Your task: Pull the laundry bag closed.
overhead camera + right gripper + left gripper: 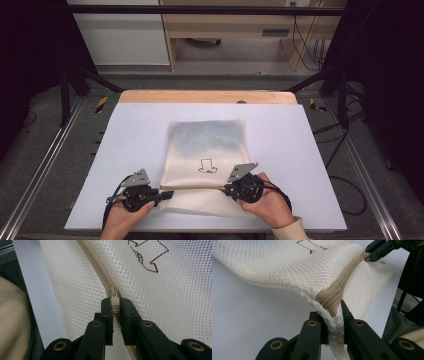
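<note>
Grippers left (332, 315) and right (115, 307) pinch mesh bag (207, 150) zipper's (342, 285) opposite ends.

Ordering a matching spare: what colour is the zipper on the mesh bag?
Beige zipper, clearest in the left gripper view.

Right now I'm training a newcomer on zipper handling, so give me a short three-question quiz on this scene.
1. True or false: the right gripper is shut on the zipper pull.
2. What does the left gripper clamp? A) the mesh bag's zipper-end edge B) the table C) nothing
3. What is printed on the mesh bag?

Key:
1. True; its jaws pinch the pull.
2. A; the fabric at the zipper end sits between its jaws.
3. A small dark outline drawing.
</note>
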A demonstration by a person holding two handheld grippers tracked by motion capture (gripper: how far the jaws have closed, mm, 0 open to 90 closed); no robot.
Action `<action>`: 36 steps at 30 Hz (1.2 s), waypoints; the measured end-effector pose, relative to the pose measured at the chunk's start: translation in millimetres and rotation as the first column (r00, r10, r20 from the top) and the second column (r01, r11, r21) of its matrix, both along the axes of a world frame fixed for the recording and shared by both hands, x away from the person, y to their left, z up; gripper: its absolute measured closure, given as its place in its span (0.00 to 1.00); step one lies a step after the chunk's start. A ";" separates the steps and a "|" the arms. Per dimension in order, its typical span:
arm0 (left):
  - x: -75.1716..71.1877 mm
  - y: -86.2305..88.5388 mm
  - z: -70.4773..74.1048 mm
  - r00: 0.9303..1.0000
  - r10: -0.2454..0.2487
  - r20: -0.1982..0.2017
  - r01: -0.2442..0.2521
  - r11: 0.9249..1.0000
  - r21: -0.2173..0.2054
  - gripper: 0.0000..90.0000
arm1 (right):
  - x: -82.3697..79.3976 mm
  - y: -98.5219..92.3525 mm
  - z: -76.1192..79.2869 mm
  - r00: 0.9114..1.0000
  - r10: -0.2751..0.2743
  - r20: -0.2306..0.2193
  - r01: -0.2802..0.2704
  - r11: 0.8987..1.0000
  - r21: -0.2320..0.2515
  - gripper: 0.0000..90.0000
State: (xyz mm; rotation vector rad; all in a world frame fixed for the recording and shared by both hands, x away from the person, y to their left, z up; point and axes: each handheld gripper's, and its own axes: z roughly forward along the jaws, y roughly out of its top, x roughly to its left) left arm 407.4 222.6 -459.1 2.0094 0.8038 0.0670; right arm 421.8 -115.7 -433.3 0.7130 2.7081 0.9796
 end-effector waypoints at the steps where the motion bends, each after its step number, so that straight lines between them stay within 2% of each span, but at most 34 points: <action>1: 0.0 0.3 0.0 1.000 0.004 0.002 -0.004 1.000 0.002 0.93 | 0.6 0.1 -0.4 1.000 -0.007 0.005 0.007 1.000 -0.006 0.91; 36: 2.5 10.8 2.6 1.000 0.030 -0.002 -0.030 1.000 -0.010 0.93 | -1.9 -22.3 -2.0 0.998 -0.066 -0.012 0.066 0.998 0.010 0.91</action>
